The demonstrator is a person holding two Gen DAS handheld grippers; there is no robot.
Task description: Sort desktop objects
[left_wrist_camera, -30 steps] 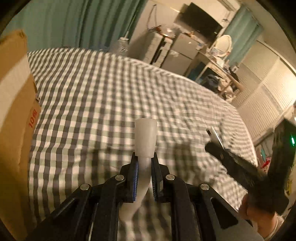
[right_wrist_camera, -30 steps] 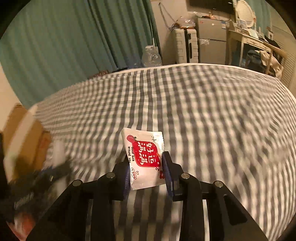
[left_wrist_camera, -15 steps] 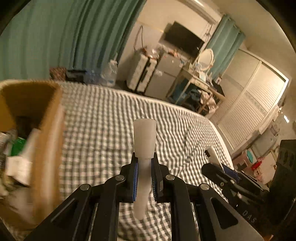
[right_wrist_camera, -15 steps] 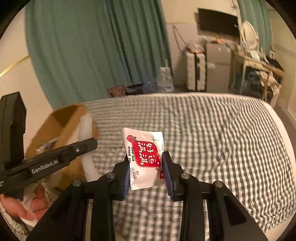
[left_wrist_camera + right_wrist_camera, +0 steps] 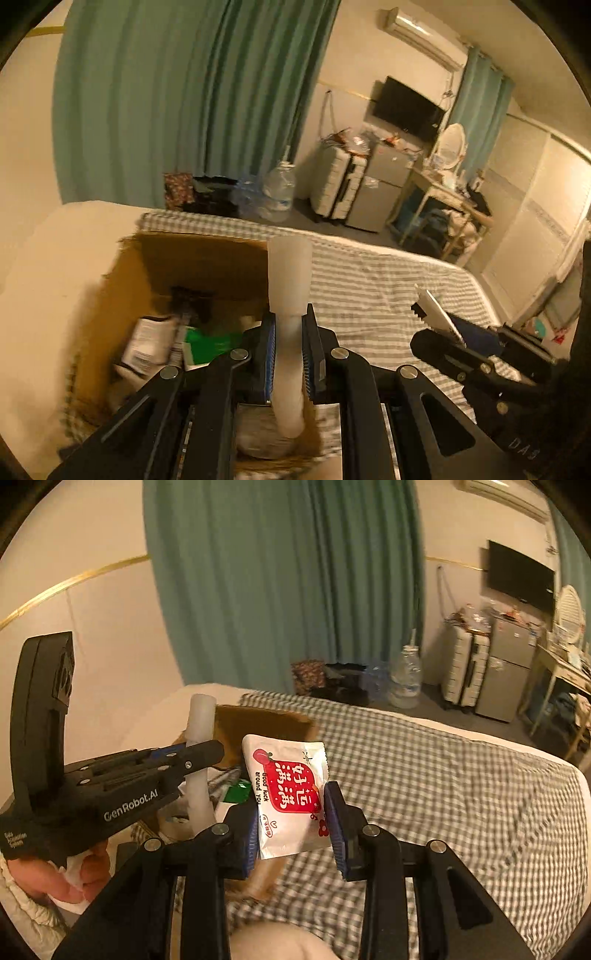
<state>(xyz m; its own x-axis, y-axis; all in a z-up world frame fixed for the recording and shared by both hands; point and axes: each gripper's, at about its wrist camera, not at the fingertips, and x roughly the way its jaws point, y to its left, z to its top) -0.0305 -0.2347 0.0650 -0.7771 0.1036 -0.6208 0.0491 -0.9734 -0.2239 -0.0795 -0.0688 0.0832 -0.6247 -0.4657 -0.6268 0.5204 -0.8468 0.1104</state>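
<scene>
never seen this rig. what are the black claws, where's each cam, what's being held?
No robot: a person holds a two-finger gripper in each hand, each with a fisheye camera looking along its fingers. The left view shows the left gripper shut on a white tube above an open cardboard box of odds and ends on a checked bed. The right view shows the right gripper shut on a red-and-white sachet. Each gripper also shows at the side of the other's view.
</scene>
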